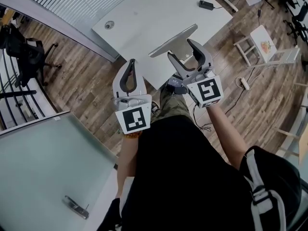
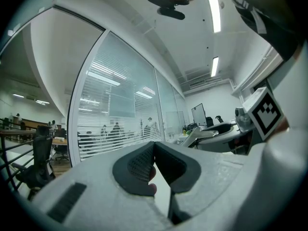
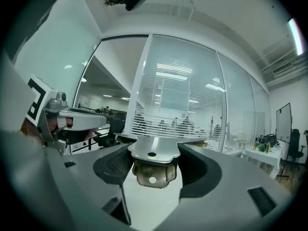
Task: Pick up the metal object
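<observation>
The metal object (image 1: 172, 41) is a long flat grey plate with a folded bracket end. My right gripper (image 1: 183, 50) is shut on it and holds it in the air in front of the person, over the near edge of the white table (image 1: 144, 13). In the right gripper view the bracket end (image 3: 153, 166), with its holes, sits clamped between the two dark pads. My left gripper (image 1: 131, 63) hangs to the left of it, shut, its pads (image 2: 144, 162) meeting at the tips with nothing between them.
On the table lie a black adapter (image 1: 207, 5) and a round grommet (image 1: 109, 25). A white stool (image 1: 263, 43) and a power strip (image 1: 243, 83) stand on the wood floor at right, a black office chair (image 1: 26, 52) at left. A glass panel with a handle (image 1: 76, 207) is at lower left.
</observation>
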`<state>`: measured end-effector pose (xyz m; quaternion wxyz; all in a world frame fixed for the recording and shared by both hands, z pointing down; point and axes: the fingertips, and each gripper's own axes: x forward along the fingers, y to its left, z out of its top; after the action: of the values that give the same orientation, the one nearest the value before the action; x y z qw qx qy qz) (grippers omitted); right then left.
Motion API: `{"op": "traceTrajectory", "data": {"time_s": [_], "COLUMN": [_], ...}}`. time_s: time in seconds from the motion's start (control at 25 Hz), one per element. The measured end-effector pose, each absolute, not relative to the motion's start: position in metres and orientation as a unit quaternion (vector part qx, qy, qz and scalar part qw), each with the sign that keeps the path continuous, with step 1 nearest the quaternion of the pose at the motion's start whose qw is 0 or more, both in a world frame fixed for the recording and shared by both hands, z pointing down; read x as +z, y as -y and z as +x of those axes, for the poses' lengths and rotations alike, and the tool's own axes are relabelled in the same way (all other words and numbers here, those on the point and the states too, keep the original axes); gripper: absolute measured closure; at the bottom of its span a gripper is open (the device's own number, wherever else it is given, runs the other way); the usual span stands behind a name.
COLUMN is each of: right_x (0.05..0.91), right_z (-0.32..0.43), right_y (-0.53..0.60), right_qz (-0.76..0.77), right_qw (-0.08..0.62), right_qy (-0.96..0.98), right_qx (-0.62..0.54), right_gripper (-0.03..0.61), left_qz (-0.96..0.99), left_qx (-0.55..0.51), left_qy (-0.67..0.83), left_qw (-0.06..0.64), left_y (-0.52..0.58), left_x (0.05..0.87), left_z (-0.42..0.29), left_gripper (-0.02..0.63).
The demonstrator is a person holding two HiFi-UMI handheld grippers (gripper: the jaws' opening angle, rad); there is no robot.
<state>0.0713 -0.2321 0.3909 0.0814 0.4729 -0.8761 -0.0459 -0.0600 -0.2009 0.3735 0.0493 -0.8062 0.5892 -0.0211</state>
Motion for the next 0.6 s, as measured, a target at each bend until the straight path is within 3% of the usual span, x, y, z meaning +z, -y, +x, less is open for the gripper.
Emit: {"op": "traceTrajectory", "data": {"time_s": [0.6], "right_x": [0.398], "right_z": [0.0652], "right_y": [0.2274], "right_qz": [0.47], "right_qw": [0.088], "right_qy": [0.877], "right_qx": [-0.038], "right_gripper": [0.29], "left_qz": [-0.809], "left_qx": [-0.03], "left_qy": [-0.586], "left_qw": [0.04], "left_y": [0.1948], "left_x": [0.3824], "left_z": [-0.0587], "left_gripper": [0.598]}}
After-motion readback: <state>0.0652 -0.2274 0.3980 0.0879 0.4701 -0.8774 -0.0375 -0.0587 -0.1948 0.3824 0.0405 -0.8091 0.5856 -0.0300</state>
